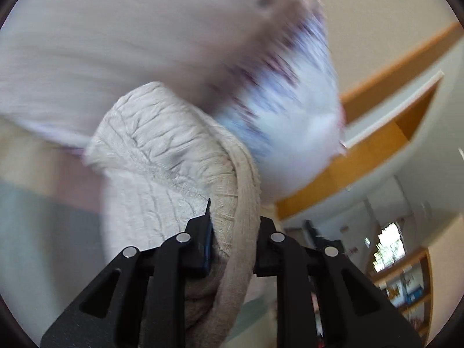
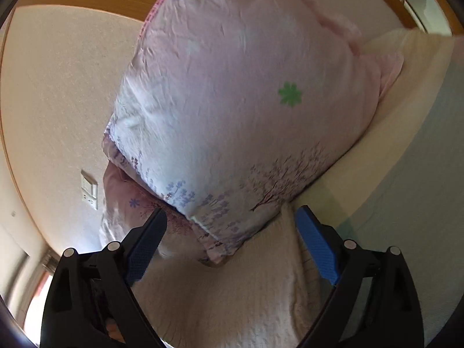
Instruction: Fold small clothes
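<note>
My left gripper (image 1: 233, 226) is shut on a cream knitted garment (image 1: 162, 150); its ribbed edge runs between the black fingers and bunches up above them. The view around it is motion-blurred. My right gripper (image 2: 229, 217) is open; its blue-padded fingers (image 2: 316, 243) stand wide apart over a cream textured cloth (image 2: 237, 290) that lies between and below them. Nothing is clamped in it.
A large pink floral pillow (image 2: 232, 95) lies just ahead of the right gripper, on a pale sheet (image 2: 391, 150). A wall with a switch plate (image 2: 89, 189) is to the left. In the left wrist view, wooden trim (image 1: 377, 145) and shelves (image 1: 406, 284) are at the right.
</note>
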The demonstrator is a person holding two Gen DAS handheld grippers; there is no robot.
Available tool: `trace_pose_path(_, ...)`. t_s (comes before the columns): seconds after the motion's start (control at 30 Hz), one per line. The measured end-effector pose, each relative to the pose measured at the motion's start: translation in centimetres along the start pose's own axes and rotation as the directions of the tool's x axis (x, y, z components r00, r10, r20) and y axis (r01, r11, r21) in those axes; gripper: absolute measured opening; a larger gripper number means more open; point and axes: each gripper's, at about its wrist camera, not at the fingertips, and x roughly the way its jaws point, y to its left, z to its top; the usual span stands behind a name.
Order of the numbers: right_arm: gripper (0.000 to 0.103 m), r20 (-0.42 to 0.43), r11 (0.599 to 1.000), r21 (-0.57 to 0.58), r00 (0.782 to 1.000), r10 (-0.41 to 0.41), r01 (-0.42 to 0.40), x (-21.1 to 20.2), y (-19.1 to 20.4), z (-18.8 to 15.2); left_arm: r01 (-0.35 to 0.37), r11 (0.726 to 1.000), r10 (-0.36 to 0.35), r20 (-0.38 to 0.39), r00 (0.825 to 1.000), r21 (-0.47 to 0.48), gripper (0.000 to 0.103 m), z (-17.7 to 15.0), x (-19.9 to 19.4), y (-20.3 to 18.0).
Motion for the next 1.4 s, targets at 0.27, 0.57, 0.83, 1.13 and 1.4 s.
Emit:
trace_pose_path(0.27,0.096,-0.095,0.994,-0.031,0.99,-0.106,0.104,-0.3,-2.5,2.4,0.238,0.966,-0.255,-0.223,0.941,-0.098,0.065,-3.3,12.9,-3.1)
trace_pose_path(0.57,0.1,-0.439,0.987,0.027,0.889,-0.129,0.157,5.2,-4.4,0.2,-0.296,0.953,0.303,-0.186,0.934,0.065,0.082,-3.6,6.9,3.4)
trace_pose_path(0.83,0.041,-0.528,0.988,-0.009,0.838,-0.135,0.153,8.3,-3.8,-2.9,-0.277,0.959,0.284,-0.22,0.933,0.064,0.065,-5.7,11.0,4.4)
trace_pose_path(1.13,0.038,-0.66,0.995,-0.046,0.75,0.04,-0.094,12.0,4.2,-9.6,-0.313,0.909,0.351,-0.099,0.931,0.276,0.039,-4.3,-1.8,2.8)
trace_pose_path(1.4,0.06,-0.55,0.982,-0.185,0.831,-0.086,-0.021,11.2,6.0,-9.6,-0.531,0.775,0.516,0.143,0.845,0.343,0.072,-5.7,-7.9,2.3)
